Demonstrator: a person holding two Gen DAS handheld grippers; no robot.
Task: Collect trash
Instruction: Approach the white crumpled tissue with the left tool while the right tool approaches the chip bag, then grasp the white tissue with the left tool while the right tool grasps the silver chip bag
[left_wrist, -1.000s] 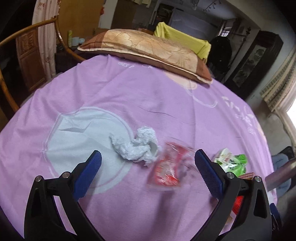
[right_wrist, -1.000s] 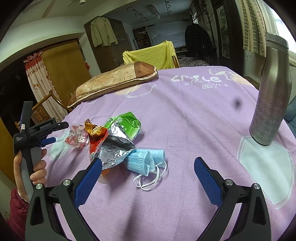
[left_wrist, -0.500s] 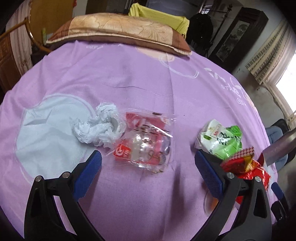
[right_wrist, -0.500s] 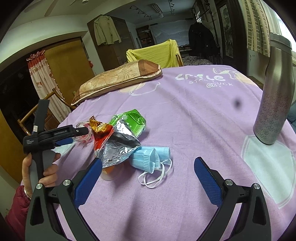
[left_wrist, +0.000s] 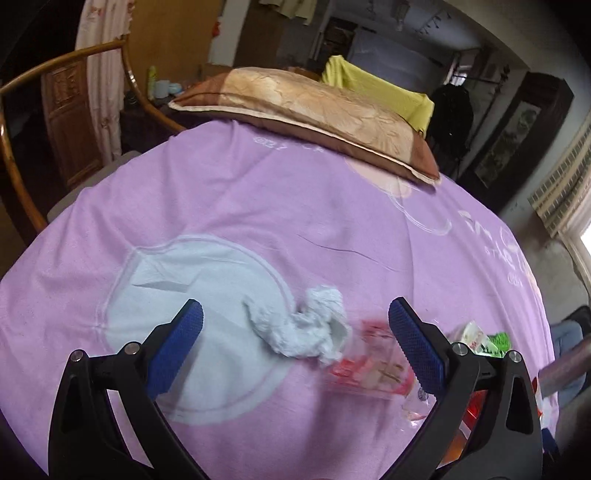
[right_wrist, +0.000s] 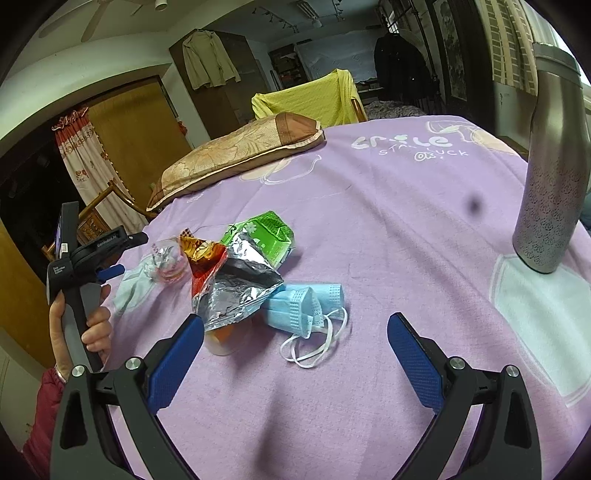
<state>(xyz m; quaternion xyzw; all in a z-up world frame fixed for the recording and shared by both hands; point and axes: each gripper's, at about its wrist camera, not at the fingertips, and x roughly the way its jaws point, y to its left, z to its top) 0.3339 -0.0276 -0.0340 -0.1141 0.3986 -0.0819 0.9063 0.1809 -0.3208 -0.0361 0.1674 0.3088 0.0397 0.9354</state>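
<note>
Lit softly by daylight from a window (left_wrist: 581, 236) at the right edge of the left wrist view and from behind the curtain (right_wrist: 513, 40) at upper right of the right wrist view. Dim toward the room behind, upper left. Motion-blurred in the left view around the crumpled tissue (left_wrist: 303, 328) and the red wrapper (left_wrist: 369, 365); sharp in the right view, with glints on the foil bag (right_wrist: 240, 284). Bowed strongly at the edges, black vignette in every corner. Faint soft shadows only on the purple cloth (right_wrist: 388, 229).
</note>
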